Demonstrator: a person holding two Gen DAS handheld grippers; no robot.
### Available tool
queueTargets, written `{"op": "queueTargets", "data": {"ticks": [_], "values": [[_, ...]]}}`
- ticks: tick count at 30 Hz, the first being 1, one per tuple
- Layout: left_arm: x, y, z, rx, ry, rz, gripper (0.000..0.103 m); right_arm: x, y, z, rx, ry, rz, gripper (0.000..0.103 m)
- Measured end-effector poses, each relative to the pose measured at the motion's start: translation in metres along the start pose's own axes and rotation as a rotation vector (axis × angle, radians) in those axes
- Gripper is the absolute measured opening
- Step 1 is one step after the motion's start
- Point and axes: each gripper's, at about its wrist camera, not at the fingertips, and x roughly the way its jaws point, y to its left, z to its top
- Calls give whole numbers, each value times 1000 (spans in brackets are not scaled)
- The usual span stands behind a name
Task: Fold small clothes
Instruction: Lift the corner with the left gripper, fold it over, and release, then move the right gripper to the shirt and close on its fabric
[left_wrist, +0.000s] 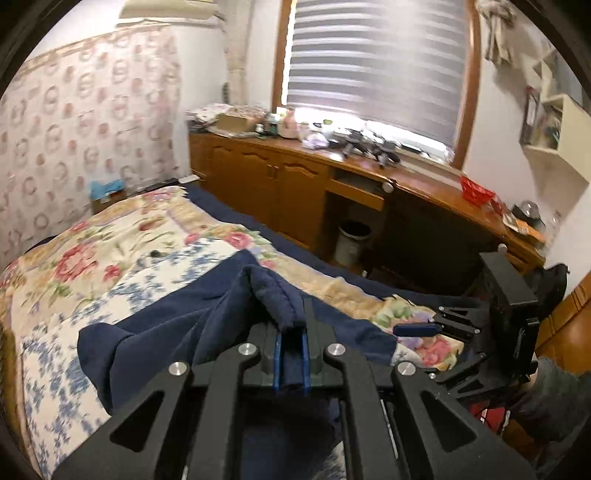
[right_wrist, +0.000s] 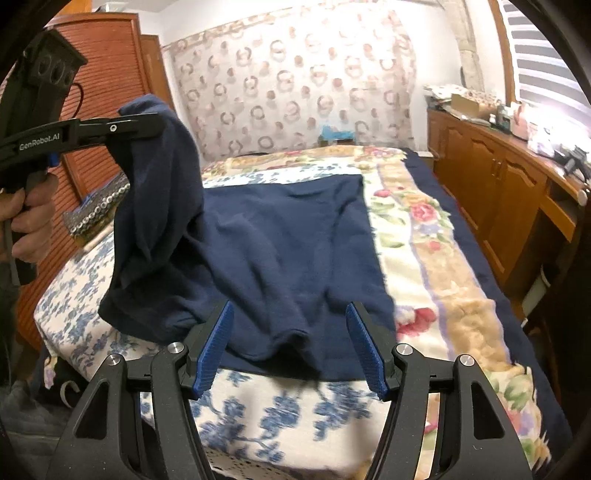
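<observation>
Bed with floral blanket fills both views: pink-rose print with tan border on the window-side half, blue-flower print on the wardrobe side. Wooden desk-and-cabinet run along the bed's window side, cluttered top, striped window blind above it. Patterned wall covering at the bed's far end. Ribbed wooden wardrobe beside the bed's other side. Small bin under the desk.

Navy garment lies mostly flat on the blanket, spread across the middle of the bed toward the near edge; its far edge is straight, near hem wavy and just inside the bed's near edge. One side portion is lifted off the bed, hanging in folds from the raised left gripper.

Left gripper clenched on navy garment: in the left wrist view the blue pads pinch a rolled cloth edge, fabric bunched over the fingertips. A hand grips its handle near the wardrobe side.

Right gripper released, jaws spread wide, blue ribbed pads either side of the garment's near hem, low above the bed's near edge; whether the pad tips brush the cloth, can't tell. Nothing grasped. From the left wrist view it sits at the blanket's near corner, one blue pad visible.
</observation>
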Motion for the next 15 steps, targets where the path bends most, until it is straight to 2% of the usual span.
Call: {"op": "queueTargets", "data": {"ticks": [3,5,8,9,11,13,15], "values": [[16,-11,0,13,52,2,6,-5,-10,-1,10,-4,-18,65],[22,-12,-3,10,68,-23,11,-6,-16,-1,18,-5,-23,65],[20,-15,-5,25,74,-24,30,-7,-21,1,24,-6,-34,65],[16,-15,-5,35,64,-19,41,-7,-22,3,26,-6,-36,65],[11,-12,-6,36,58,-14,46,-6,-22,7,26,-8,-35,65],[4,-1,-8,26,52,3,59,-3,-20,12,19,-9,-30,65],[-1,11,-13,16,44,23,62,2,-15,17,9,-9,-27,65]]}}
